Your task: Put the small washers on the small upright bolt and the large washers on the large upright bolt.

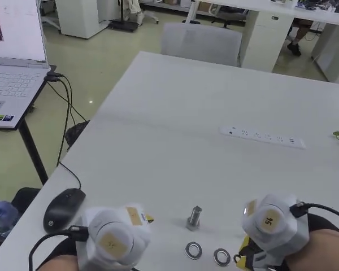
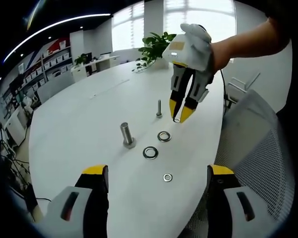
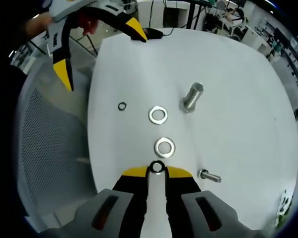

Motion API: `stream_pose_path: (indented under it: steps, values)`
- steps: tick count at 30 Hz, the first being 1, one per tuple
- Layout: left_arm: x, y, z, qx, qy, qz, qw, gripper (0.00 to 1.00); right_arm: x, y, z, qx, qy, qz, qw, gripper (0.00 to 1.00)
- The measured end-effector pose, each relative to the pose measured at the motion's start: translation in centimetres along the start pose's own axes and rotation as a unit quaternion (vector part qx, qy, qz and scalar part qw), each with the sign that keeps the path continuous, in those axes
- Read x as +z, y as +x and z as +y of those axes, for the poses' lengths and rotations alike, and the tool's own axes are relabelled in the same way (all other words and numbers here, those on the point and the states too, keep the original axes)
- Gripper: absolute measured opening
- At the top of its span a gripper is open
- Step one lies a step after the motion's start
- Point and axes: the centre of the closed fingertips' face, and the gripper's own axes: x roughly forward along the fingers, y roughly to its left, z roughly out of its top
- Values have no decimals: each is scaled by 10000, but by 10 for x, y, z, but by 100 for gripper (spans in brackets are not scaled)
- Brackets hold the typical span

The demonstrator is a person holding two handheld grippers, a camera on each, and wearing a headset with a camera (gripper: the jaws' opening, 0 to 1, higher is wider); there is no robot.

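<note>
While the right gripper [image 3: 157, 172] is clenching a small washer [image 3: 157, 166] between its yellow tips, the left gripper [image 2: 158, 174] is hanging with its jaws spread wide, grasping nothing. In the left gripper view the large bolt [image 2: 127, 135] is standing upright on the white table [image 2: 79, 114]. The small bolt [image 2: 159, 108] is standing upright beyond it, apart from it. The right gripper [image 2: 181, 113] is pointing down past the large bolt, just beside the small bolt, with the held washer [image 2: 177, 119] showing at its tips. Whether that washer is touching the table cannot be told. Two large washers [image 2: 164, 136] [image 2: 150, 152] are lying flat near the large bolt, apart from each other and from its base. A second small washer [image 2: 167, 177] is lying loose on the table, farther from the large bolt than both large washers, toward the left gripper. In the right gripper view the large bolt [image 3: 191, 96] is rising just beside one large washer [image 3: 158, 115]. The left gripper [image 3: 98, 49] is showing open well beyond the bolt, over the table's edge. In the head view a mouse [image 1: 64, 209] is sitting well to the left of the large bolt [image 1: 195, 217], and a power strip [image 1: 263, 137] is lying well beyond it.
</note>
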Motion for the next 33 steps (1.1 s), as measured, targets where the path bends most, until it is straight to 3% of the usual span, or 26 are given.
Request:
stream_pose_path:
  steps: [16, 24, 33]
  values:
    - [0, -2, -2, 175, -129, 99, 9997, 81, -40, -21, -20, -80, 264, 37, 9996, 13]
    - [0, -3, 4, 291, -203, 125, 9993, 81, -43, -28, -36, -122, 243, 21, 9996, 13]
    - [0, -2, 9, 336, -240, 140, 9990, 82, -34, -35, -57, -219, 221, -70, 9995, 13]
